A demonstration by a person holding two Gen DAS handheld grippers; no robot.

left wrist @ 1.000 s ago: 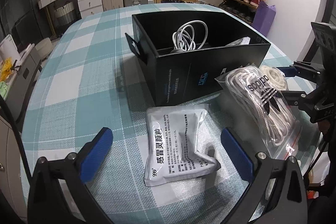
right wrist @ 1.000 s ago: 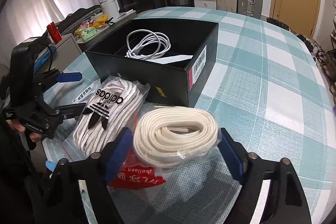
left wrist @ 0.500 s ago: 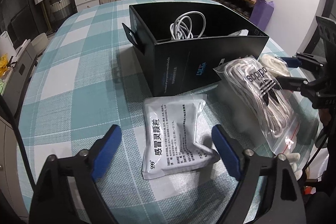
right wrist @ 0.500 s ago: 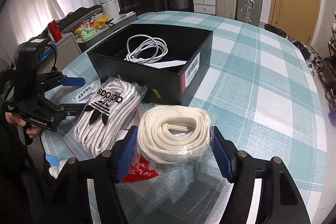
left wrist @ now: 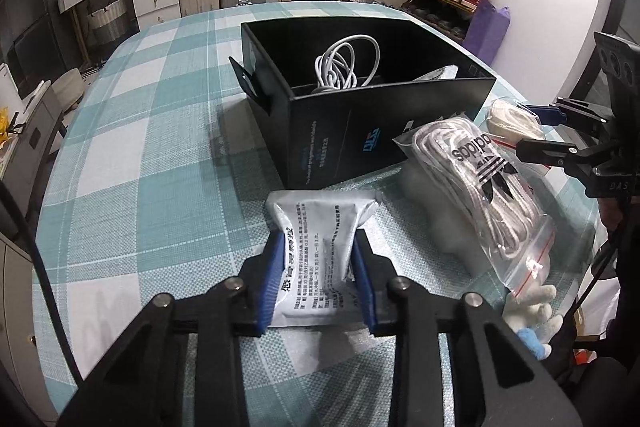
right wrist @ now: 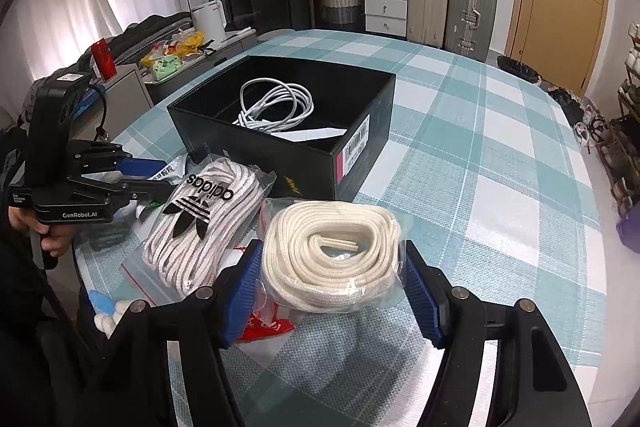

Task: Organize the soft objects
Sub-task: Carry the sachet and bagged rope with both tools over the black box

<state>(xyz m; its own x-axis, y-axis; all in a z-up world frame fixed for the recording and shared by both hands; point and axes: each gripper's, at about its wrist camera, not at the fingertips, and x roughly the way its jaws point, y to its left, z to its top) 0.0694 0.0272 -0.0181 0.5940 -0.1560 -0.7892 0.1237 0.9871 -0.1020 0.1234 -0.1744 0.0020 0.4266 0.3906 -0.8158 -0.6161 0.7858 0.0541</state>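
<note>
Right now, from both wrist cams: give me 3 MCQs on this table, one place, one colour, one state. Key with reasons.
1. Where is the white cable?
A. inside the black box
B. on the tablecloth beside the box
C. under the adidas bag

2. What colour are the gripper pads?
A. red
B. blue
C. green

3. What is the left gripper doing?
A. standing open over bare cloth
B. shut on the white sachet
C. shut on the adidas bag

Key:
1 A: the coil lies within the walls of the black box.
2 B: the pads on both grippers show blue.
3 B: its pads pinch and crumple the white sachet; the adidas bag lies apart, to its right.
</note>
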